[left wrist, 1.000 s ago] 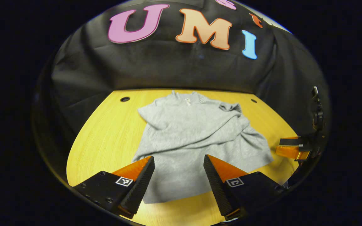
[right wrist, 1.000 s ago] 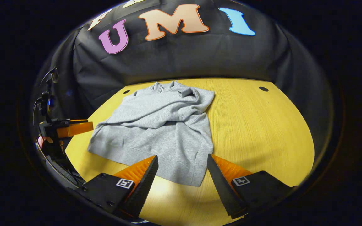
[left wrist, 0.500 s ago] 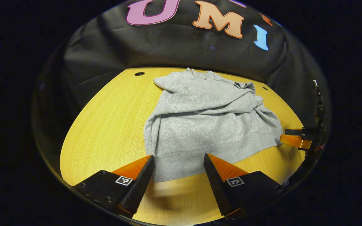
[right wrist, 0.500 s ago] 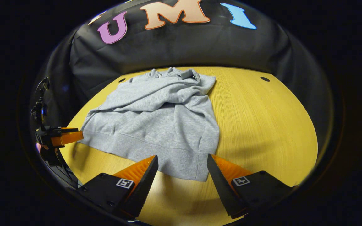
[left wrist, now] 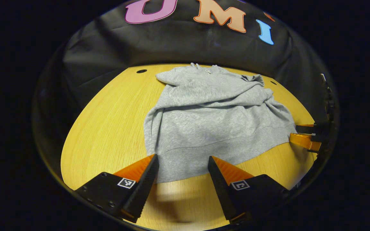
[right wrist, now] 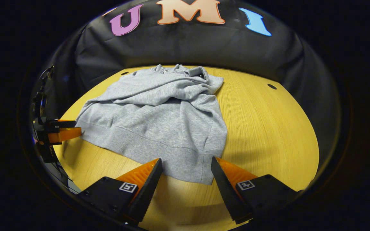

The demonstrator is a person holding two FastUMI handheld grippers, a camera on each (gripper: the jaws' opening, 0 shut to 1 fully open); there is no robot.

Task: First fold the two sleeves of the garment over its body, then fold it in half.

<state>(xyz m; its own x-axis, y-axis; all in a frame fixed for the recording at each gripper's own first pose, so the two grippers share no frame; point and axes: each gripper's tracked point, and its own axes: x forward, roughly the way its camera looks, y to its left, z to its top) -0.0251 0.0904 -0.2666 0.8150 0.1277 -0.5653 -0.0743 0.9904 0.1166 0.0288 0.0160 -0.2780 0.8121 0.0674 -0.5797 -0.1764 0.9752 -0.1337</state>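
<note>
Across the middle of the yellow worktop (left wrist: 108,128) lies the grey garment (left wrist: 210,125), sleeves folded over its body. Low in the frame, the left gripper (left wrist: 181,183) is spread before its near hem; the right gripper (right wrist: 185,184) is spread at the hem's corner.

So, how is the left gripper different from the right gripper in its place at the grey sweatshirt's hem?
The left gripper frames the left part of the grey sweatshirt's ribbed hem; the right gripper frames the hem's right corner. The hem corner lies between the right gripper's fingers, while the left gripper's fingers sit over a straight stretch of hem. Shared: both are open, hold nothing, and hang above the yellow wooden table.
</note>
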